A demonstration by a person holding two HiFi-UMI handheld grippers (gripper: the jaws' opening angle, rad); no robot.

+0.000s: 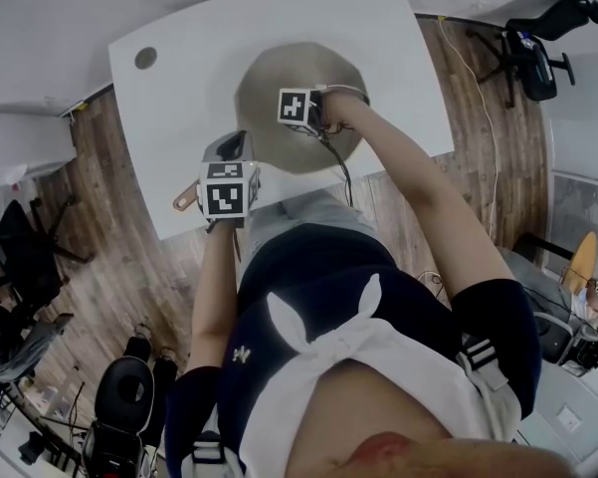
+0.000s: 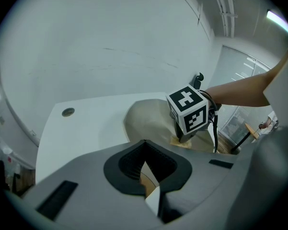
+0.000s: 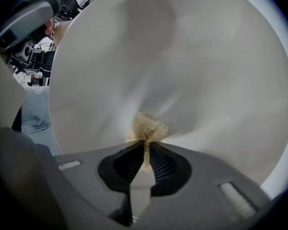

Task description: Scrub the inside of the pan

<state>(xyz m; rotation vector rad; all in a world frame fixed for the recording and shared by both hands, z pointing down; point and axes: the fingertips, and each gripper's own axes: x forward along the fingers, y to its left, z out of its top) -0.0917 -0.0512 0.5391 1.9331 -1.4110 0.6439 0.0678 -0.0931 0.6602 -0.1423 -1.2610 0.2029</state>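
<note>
Desk (image 1: 179,38): one, white. It lies beneath both tools and carries the pan.
Pan (image 1: 264,83): one, pale beige inside. It sits ahead of the left tool and directly under the right tool, whose view is filled by the pan's inner surface.
Left tool (image 2: 144,152): jaws clamped on the handle, at the near side of the pan.
Right tool (image 3: 144,152): jaws closed tight on the scrub pad, tip pointing down into the pan.
Tool count: two, each with one marker cube.
Handle (image 2: 147,180): one, tan, wood-like. Only a sliver shows between the left tool's jaws.
Scrub pad (image 3: 146,127): one, beige and fibrous. It protrudes just beyond the right tool's tips and appears to touch the pan floor.
Step in hand: scrubbing the pan interior, as judged from the pad's position.
Procedure: hold the handle firmly so the pan cannot rotate or slide. Press through the pad only, keeping the jaw tips off the coating. Work overlapping passes from the centre out to the wall.
Risk: the pad is gripped by a thin pinch and may pull free under side load.
</note>
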